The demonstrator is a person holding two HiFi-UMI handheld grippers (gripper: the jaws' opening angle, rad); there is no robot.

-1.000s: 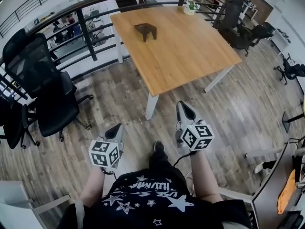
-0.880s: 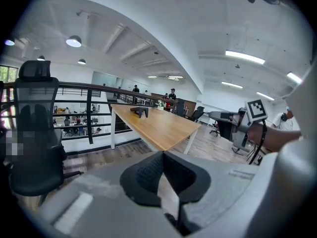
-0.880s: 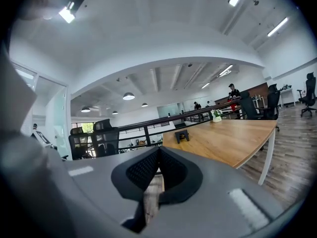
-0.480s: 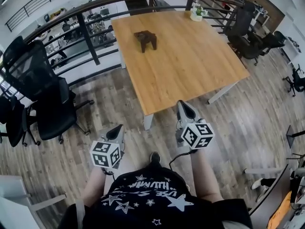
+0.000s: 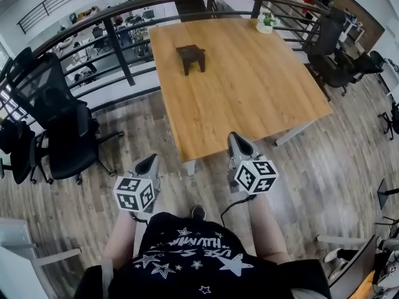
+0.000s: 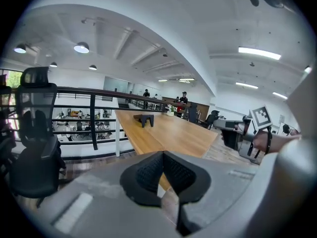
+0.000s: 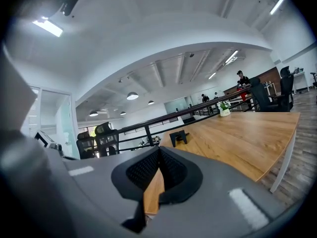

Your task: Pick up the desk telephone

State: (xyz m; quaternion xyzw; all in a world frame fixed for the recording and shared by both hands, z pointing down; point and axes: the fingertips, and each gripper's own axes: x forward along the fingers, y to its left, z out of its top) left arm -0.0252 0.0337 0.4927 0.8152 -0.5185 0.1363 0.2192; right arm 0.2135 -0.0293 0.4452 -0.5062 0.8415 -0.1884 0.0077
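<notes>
The desk telephone (image 5: 191,57) is a dark object on the far left part of a wooden table (image 5: 249,86). It also shows in the left gripper view (image 6: 144,119) and in the right gripper view (image 7: 179,137), small and far off. My left gripper (image 5: 148,165) hangs over the floor short of the table's near corner, shut with nothing in it (image 6: 162,155). My right gripper (image 5: 237,141) is at the table's near edge, also shut and empty (image 7: 159,150). Both point toward the table.
A dark metal railing (image 5: 124,17) runs behind the table. Black office chairs (image 5: 59,123) stand at the left, and more chairs (image 5: 330,48) at the table's right. A small potted plant (image 5: 265,22) sits at the far right corner. The floor is wood plank.
The person has stepped toward the table, which now lies closer. Both grippers came forward with them; the right one now reaches the table's near edge. The jaws stayed shut.
</notes>
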